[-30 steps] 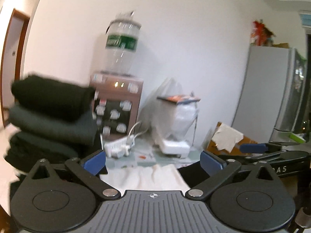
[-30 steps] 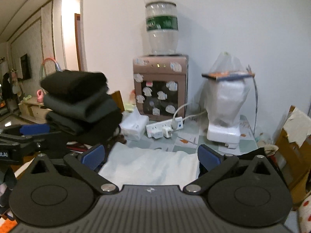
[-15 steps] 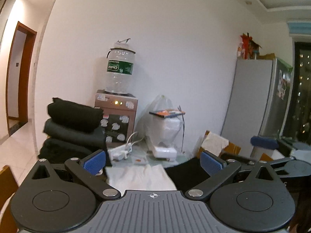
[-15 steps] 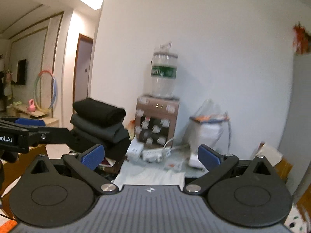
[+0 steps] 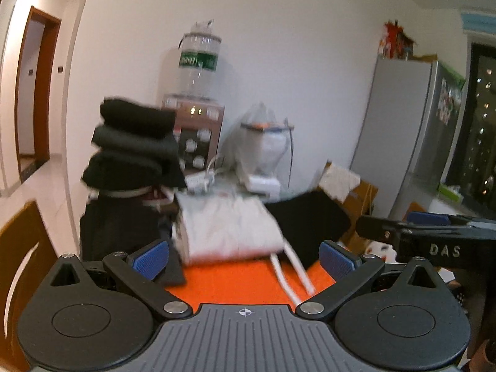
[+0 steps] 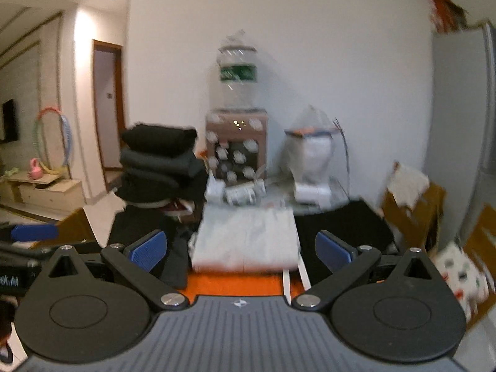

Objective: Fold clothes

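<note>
Folded white garment [image 5: 229,229] beside dark stack [image 5: 133,145]; left gripper [image 5: 243,259], right gripper [image 6: 240,252] wide apart, empty. Between garments, seemingly.

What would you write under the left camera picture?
Open left gripper faces a folded white garment on the orange mat, dark stack behind.

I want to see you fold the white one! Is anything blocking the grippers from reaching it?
Nothing visible does. The folded white garment lies on the orange surface ahead of the open left gripper and open right gripper.
</note>
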`<state>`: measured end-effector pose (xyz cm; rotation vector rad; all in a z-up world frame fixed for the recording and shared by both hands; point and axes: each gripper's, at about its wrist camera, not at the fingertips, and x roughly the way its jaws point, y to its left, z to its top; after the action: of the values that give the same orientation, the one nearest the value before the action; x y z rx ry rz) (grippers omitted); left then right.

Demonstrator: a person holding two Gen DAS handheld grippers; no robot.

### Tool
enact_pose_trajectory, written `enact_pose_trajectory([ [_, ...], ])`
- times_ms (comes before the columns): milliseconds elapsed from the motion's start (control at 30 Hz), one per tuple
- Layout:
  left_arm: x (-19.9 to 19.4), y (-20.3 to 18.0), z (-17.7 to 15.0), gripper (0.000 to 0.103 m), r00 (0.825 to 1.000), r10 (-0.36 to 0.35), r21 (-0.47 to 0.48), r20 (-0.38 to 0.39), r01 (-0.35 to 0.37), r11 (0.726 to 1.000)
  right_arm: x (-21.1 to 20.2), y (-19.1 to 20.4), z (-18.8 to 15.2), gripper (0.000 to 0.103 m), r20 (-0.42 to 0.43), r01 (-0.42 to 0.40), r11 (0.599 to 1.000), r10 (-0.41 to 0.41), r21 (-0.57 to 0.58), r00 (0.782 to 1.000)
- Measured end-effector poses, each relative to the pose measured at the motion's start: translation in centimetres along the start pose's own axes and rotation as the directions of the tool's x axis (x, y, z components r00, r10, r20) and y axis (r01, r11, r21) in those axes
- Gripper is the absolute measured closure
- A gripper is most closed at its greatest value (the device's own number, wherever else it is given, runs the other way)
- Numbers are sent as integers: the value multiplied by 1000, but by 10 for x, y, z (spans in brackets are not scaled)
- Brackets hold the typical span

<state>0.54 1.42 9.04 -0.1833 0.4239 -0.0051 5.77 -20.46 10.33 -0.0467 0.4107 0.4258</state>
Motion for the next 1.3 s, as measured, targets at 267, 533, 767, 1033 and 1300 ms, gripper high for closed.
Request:
enact_pose_trajectory([
  [267, 9, 12, -36, 0, 993, 51, 27, -104, -49, 998, 21, 18, -54, 0, -130, 28, 999, -24, 28, 991],
  [533, 27, 12, -42, 0, 991, 52, 60, -126, -45, 997, 51, 18, -58, 0, -158, 55, 998, -50, 29, 986],
  [767, 35, 13, -44, 0, 990, 46, 64, -136, -38, 997, 66, 23, -67, 0, -203, 46, 998, -38, 34, 978],
  [1033, 39, 17, -46, 0, 984, 63, 43, -164, -56, 997, 73, 29, -71, 0, -232, 34, 999, -30, 12, 972],
  [1300, 38, 18, -47, 0, 979, 108, 39, -171, -103, 994, 73, 28, -71, 0, -240, 33, 999, -28, 15, 970],
])
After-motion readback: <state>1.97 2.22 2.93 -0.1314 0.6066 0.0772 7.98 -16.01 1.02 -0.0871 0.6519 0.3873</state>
